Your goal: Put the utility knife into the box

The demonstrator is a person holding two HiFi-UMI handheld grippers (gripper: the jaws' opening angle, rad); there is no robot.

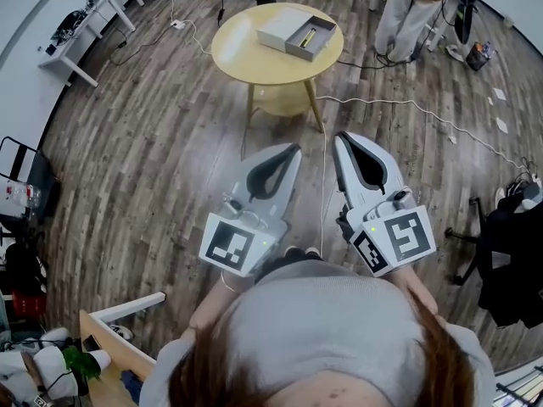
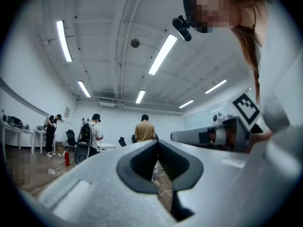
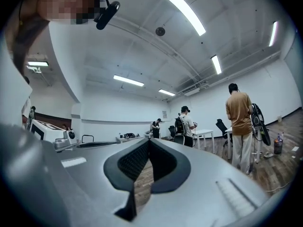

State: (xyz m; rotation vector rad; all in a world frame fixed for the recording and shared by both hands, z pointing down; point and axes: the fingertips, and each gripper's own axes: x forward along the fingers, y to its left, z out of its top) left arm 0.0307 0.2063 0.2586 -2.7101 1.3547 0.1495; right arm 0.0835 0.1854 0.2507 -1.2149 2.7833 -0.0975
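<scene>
Knife (image 1: pixel 308 36) is lying inside the open box (image 1: pixel 326 39) on the round table (image 1: pixel 246 58). I am holding the left gripper (image 1: pixel 293 148) and right gripper (image 1: pixel 339 137) with jaws pressed together.

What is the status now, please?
Shut and empty: left gripper, right gripper. Yellowish item, likely the utility knife, in open box on table. Cable on floor ahead.

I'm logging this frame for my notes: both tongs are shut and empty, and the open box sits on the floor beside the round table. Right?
No: the head view shows the open box on top of the round table, not on the floor. The left tongs and right tongs are indeed shut and empty.
</scene>
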